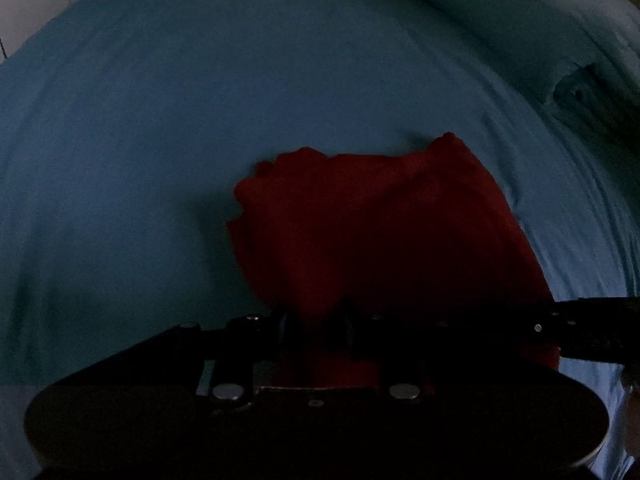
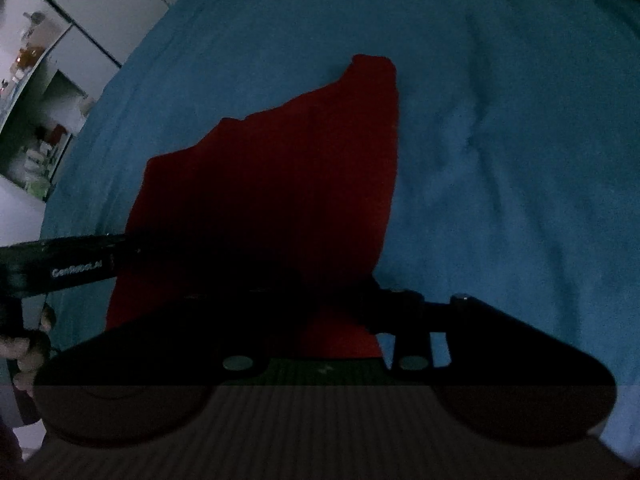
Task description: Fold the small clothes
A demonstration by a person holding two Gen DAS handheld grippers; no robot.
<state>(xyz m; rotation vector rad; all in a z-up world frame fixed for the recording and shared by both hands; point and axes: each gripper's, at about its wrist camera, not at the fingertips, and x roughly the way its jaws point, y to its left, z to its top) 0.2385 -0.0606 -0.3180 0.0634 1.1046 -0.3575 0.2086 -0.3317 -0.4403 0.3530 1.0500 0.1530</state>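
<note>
Red garment point(image 1: 380, 232) draped over blue bedsheet point(image 1: 160, 140), near edge gathered at left gripper point(image 1: 316, 320) and right gripper point(image 2: 336, 300). Left fingers appear clenched on cloth; right grip lost in shadow, cannot tell. Judged step: mid-fold, carrying near edge toward far edge at 12 o'clock. Next move calls for laying edge flat, aligned, then releasing. Sheet soft, wrinkled. Pillow point(image 1: 500, 28) at 1 o'clock; cluttered shelves point(image 2: 36, 120) at 9 o'clock. Room dim.

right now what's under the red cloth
The red cloth lies on the blue bedsheet, which shows all around it. Whether anything else lies beneath cannot be seen: the cloth covers that patch, and its near edge is hidden behind the dark hand-held gripper.
</note>
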